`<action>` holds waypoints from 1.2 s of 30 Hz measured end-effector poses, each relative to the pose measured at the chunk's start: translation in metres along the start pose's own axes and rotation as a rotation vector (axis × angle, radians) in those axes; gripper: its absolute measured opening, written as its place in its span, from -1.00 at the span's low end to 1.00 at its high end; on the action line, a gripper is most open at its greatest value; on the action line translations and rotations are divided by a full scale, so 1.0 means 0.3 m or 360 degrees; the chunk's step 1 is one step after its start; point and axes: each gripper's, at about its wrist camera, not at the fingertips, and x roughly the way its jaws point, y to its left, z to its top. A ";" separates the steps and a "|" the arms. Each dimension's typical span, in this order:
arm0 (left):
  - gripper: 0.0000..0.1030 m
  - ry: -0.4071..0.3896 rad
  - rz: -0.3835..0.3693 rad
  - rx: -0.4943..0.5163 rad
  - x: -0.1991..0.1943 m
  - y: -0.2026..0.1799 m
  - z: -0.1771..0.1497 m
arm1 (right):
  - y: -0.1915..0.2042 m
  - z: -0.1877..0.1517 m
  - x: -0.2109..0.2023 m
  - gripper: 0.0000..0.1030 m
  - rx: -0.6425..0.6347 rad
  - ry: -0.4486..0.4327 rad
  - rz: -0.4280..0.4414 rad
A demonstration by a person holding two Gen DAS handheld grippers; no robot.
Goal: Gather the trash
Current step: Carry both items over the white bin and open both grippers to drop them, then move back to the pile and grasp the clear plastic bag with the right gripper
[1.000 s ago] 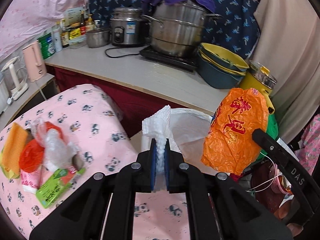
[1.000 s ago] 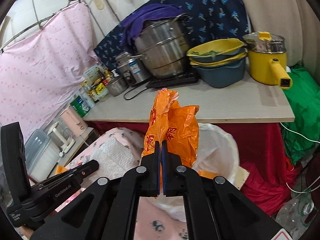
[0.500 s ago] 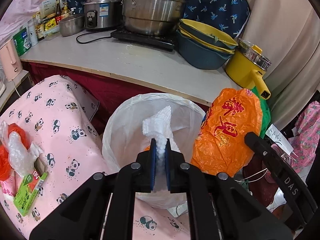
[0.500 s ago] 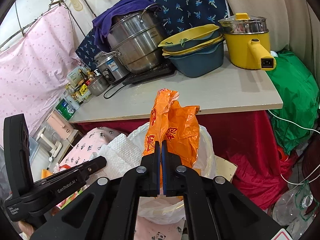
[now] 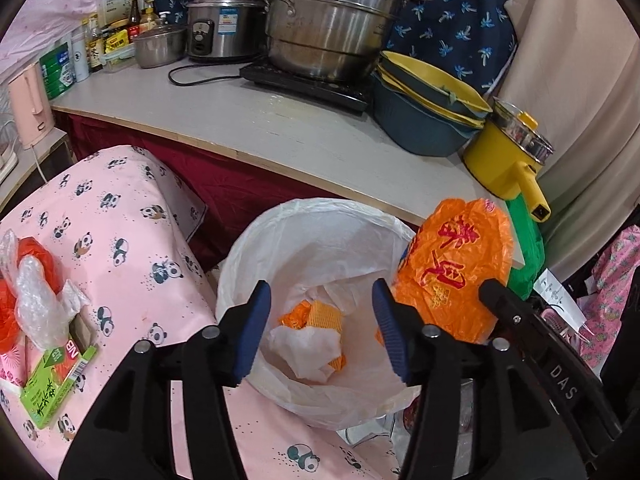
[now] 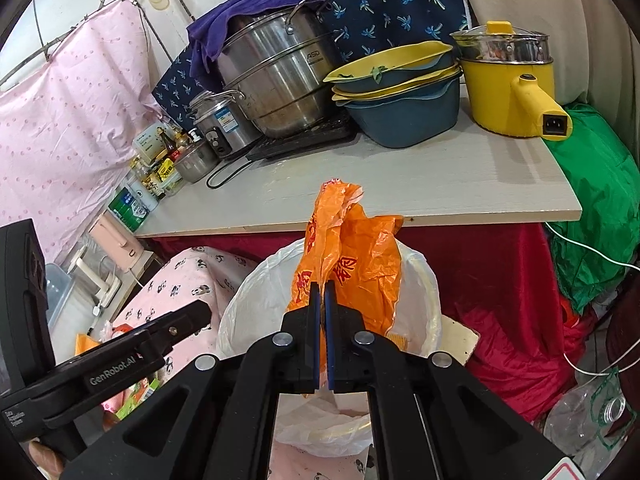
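Bin (image 5: 320, 216) depth hidden; left gripper (image 5: 320, 324) spread, right gripper (image 6: 321, 336) pinching orange bag (image 6: 352, 264).

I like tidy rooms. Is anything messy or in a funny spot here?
Yes. Wrappers, a red bag and a green carton lie heaped on the panda cloth, outside the bin.

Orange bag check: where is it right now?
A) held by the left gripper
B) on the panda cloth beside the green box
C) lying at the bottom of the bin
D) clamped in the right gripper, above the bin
D: the right gripper is shut on the orange bag, which hangs over the lined bin, while the left gripper is open and holds nothing.
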 end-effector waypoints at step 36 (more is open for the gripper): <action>0.38 -0.0213 0.0268 -0.0263 -0.258 0.360 -0.072 | 0.360 -0.065 -0.039 -0.07 -0.0244 0.0038 0.0162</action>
